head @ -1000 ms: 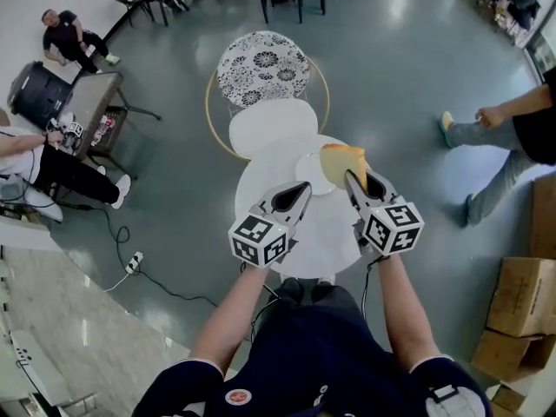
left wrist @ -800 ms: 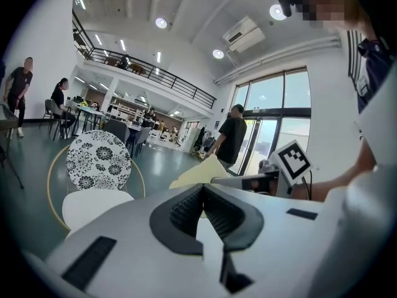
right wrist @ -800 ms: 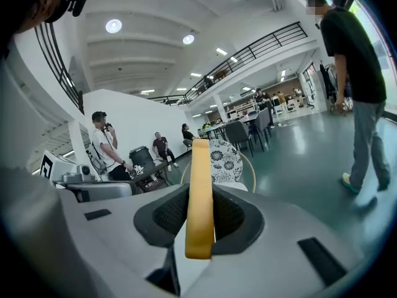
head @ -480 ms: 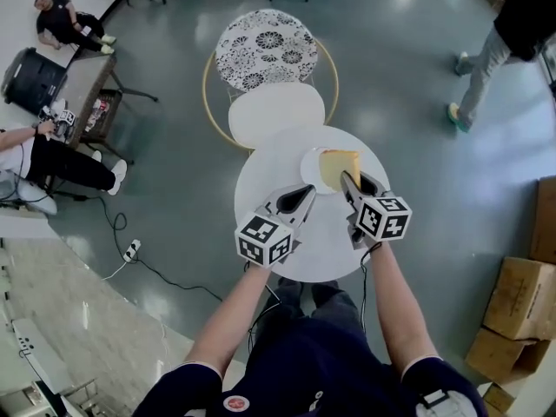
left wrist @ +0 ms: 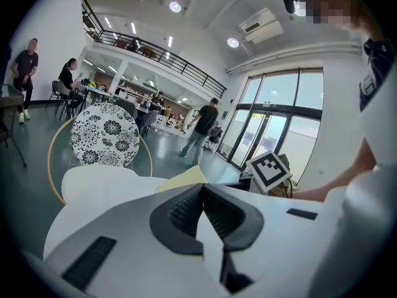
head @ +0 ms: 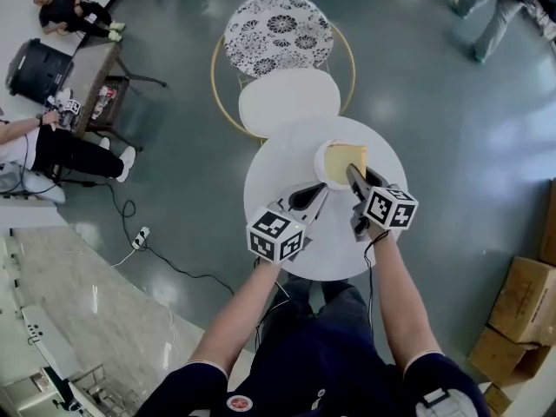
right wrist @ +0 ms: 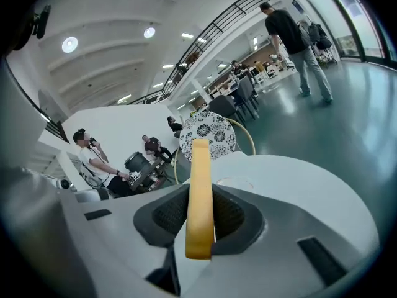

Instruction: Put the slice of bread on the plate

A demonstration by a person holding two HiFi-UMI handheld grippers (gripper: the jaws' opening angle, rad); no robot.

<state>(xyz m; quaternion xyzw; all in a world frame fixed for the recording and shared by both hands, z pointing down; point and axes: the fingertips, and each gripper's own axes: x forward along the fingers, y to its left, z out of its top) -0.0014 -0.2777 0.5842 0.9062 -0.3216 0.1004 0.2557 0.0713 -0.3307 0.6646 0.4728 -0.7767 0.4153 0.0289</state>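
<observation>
A yellow slice of bread (head: 344, 160) is gripped upright at its near edge by my right gripper (head: 354, 175). It hangs just over the small white plate (head: 319, 160) on the round white table (head: 278, 181). The right gripper view shows the slice (right wrist: 199, 191) edge-on, with the right gripper (right wrist: 200, 198) shut on it and the plate (right wrist: 234, 184) on the table beyond. My left gripper (head: 319, 192) hovers over the table just left of the plate, shut and holding nothing. In its own view the left gripper (left wrist: 201, 189) has its pads together, with the bread (left wrist: 182, 178) behind them.
A chair with a flower-patterned back (head: 278, 35) and a white seat (head: 288, 101) stands against the table's far side. Seated people (head: 43, 150) and a small side table (head: 91, 81) are at the left. Cardboard boxes (head: 521, 311) stand at the right. A cable (head: 139, 233) lies on the floor.
Both grippers have sunk toward the table. The bread has come down over the plate in the right gripper. The person walking at the right has moved off to the far corner.
</observation>
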